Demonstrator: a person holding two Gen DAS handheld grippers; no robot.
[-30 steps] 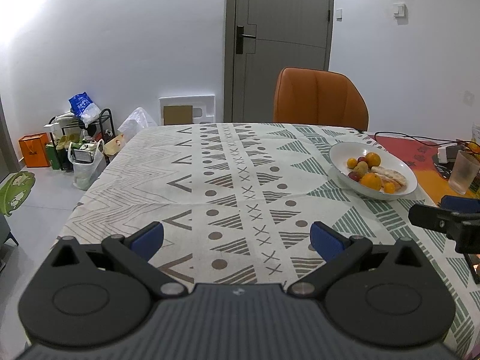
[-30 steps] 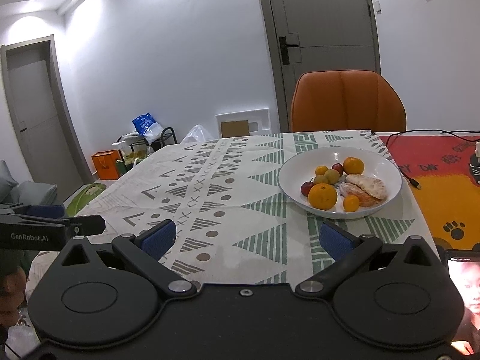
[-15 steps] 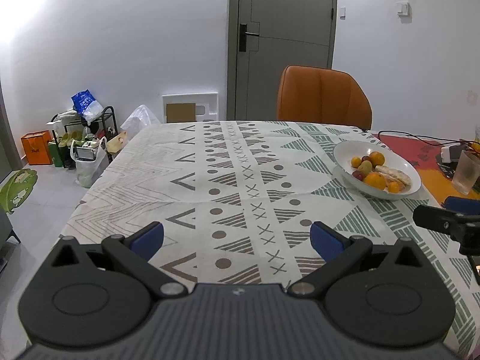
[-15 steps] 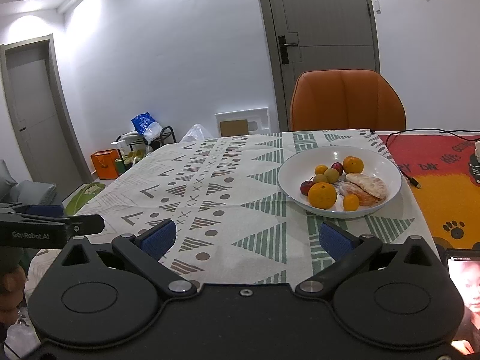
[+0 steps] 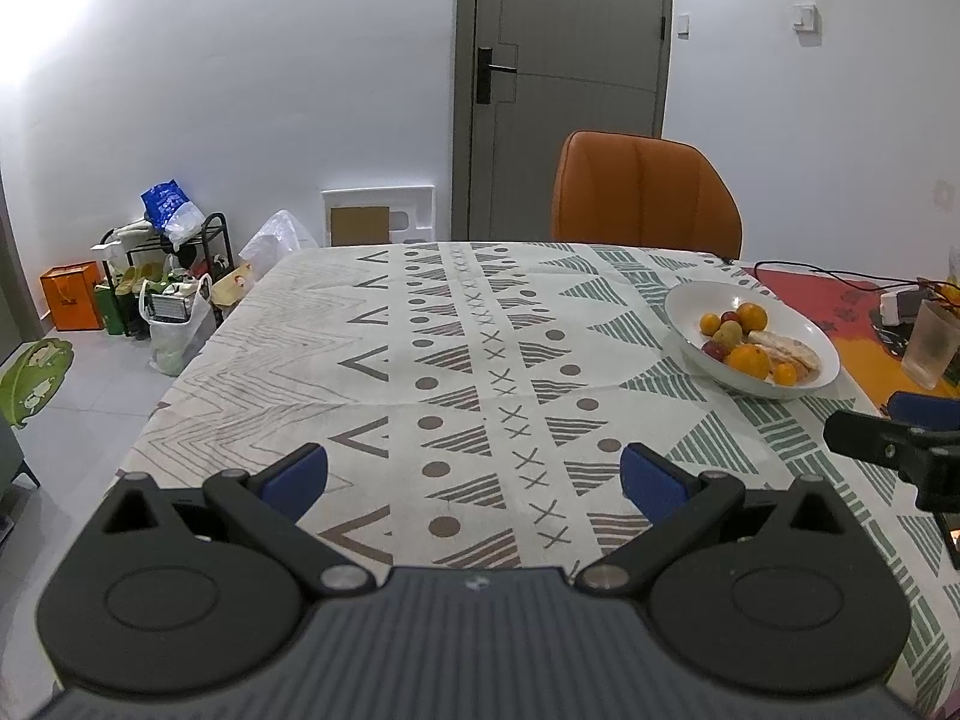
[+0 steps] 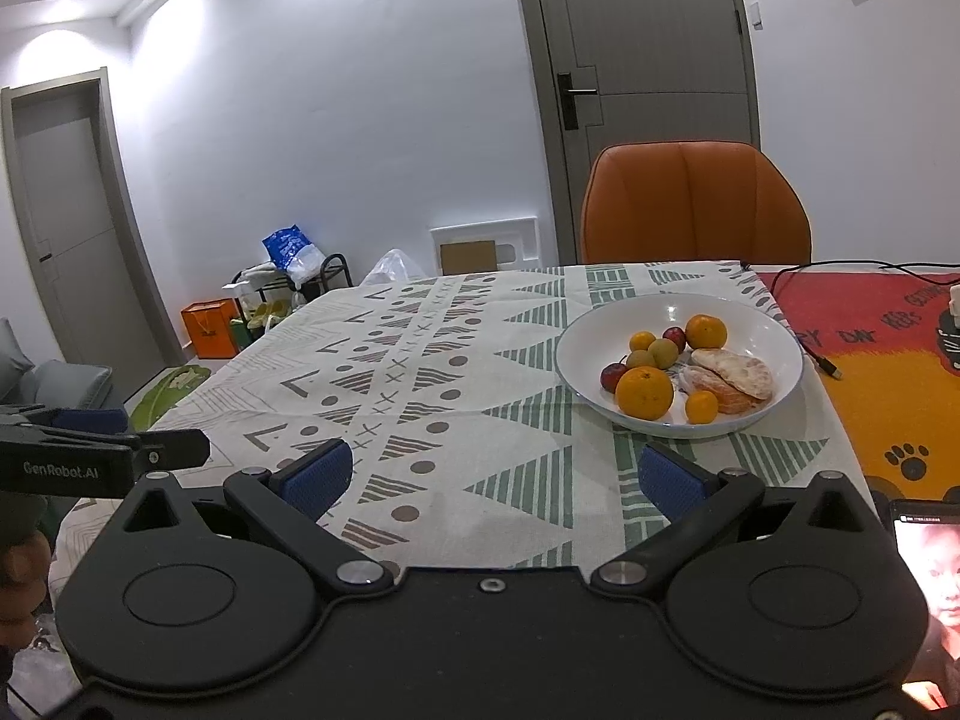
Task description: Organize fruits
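Observation:
A white bowl (image 6: 756, 324) (image 5: 687, 306) sits on the patterned tablecloth (image 6: 450, 372), right of centre. It holds a large orange (image 6: 644, 392), a smaller orange (image 6: 705, 331), small mandarins, red and greenish fruits and a peeled citrus (image 6: 735, 375). My right gripper (image 6: 492, 477) is open and empty, hovering over the near table edge, short of the bowl. My left gripper (image 5: 474, 473) is open and empty too, over the cloth to the left of the bowl. Each gripper shows at the edge of the other's view.
An orange chair (image 6: 696, 204) stands at the table's far side. A red and orange mat (image 6: 888, 360) with a cable (image 6: 822, 354) covers the right of the table. A frosted glass (image 5: 930, 342) stands right of the bowl. A phone (image 6: 927, 594) lies near right. Bags and a rack (image 5: 150, 276) sit on the floor, left.
The left gripper's view has lifted and pulled back slightly, so the bowl sits a little farther off. The right gripper has barely moved. Both stay open.

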